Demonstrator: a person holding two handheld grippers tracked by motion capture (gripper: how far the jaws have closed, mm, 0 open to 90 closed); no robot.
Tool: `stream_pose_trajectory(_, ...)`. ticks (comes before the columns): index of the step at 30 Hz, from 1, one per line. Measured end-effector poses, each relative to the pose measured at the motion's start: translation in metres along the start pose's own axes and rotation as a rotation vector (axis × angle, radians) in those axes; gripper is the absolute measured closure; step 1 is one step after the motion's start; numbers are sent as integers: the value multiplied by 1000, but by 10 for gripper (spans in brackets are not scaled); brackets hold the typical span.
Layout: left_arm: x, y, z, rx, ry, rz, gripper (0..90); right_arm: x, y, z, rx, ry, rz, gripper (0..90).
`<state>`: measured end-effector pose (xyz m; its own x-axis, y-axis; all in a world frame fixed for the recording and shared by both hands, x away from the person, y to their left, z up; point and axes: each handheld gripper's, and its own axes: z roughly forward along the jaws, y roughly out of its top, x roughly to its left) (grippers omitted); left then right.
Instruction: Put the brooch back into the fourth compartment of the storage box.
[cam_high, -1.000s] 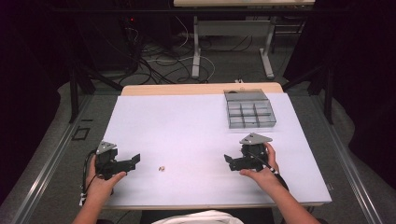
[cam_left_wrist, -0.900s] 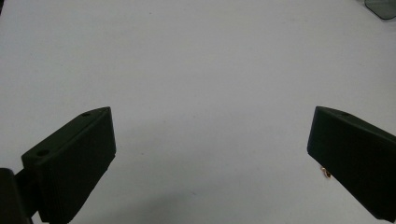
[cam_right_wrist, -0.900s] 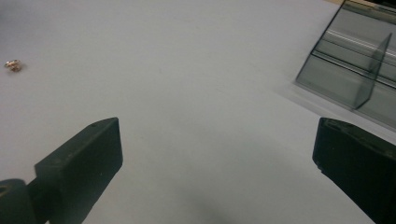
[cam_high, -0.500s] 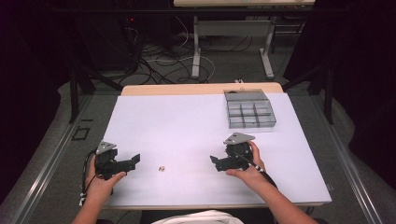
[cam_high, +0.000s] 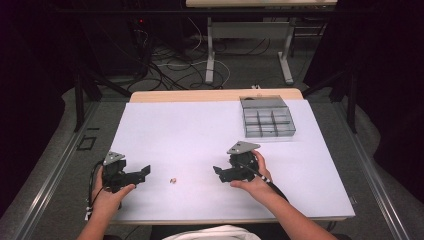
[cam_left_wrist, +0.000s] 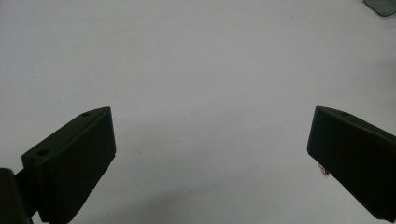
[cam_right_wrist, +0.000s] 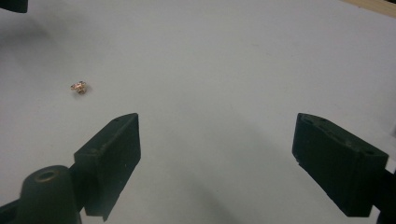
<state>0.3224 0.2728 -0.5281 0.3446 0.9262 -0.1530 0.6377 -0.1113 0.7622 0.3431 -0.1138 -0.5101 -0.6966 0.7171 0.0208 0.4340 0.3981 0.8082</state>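
Right gripper (cam_high: 217, 172): our jaws spread, just been closing, nothing between them. The small copper part (cam_right_wrist: 79, 87) lies ahead and left of them, untouched. Left gripper (cam_high: 145, 171): jaws spread, empty, part just beside its right jaw. Compartment box (cam_high: 267, 117) well apart. Pickup and sorting both left.
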Motion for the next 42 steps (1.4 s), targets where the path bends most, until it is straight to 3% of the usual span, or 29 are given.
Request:
stream_pose_trajectory(27, 0, 0, 2, -6, 0, -4, 13, 42, 22, 34, -18, 106, -118, 270)
stream_pose_trajectory(33, 0, 0, 2, -6, 0, -4, 13, 51, 28, 42, 8, 122, -123, 329)
stream_pose_trajectory(42, 0, 0, 2, -5, -2, -4, 13, 55, 30, 51, -2, 137, -132, 370)
